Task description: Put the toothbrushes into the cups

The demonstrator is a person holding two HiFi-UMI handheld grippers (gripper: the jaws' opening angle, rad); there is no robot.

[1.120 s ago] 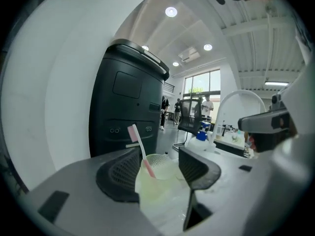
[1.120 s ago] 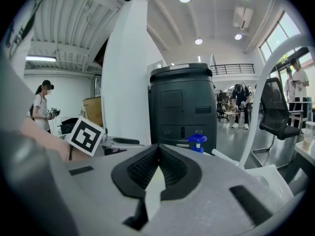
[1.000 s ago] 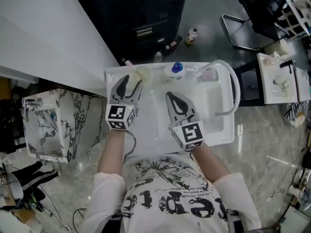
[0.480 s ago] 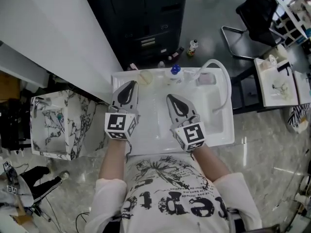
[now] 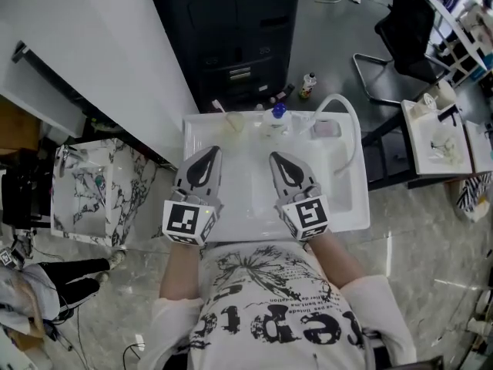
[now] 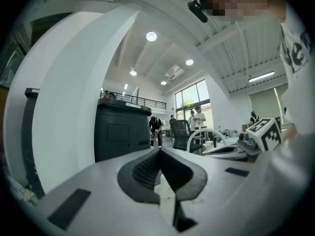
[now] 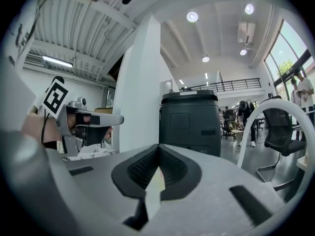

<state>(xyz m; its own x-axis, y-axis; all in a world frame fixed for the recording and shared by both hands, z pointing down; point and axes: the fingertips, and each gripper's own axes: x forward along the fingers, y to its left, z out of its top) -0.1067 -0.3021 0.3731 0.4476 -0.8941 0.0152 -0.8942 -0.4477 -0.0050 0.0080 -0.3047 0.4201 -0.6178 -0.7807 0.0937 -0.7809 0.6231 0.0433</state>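
Hovering over sink (image 5: 254, 206), left gripper (image 5: 209, 153), right gripper (image 5: 276, 159) pressed together, empty; toothbrush (image 5: 216, 105) judged light, slippery, best gripped mid-handle

The left gripper (image 5: 209, 154) and the right gripper (image 5: 277, 160) are held level, side by side, pointing away from the body. Both have their jaws together with nothing between them.

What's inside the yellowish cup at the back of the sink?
What looks like a thin toothbrush pokes out of the cup, leaning left. Its lower end is hidden inside.
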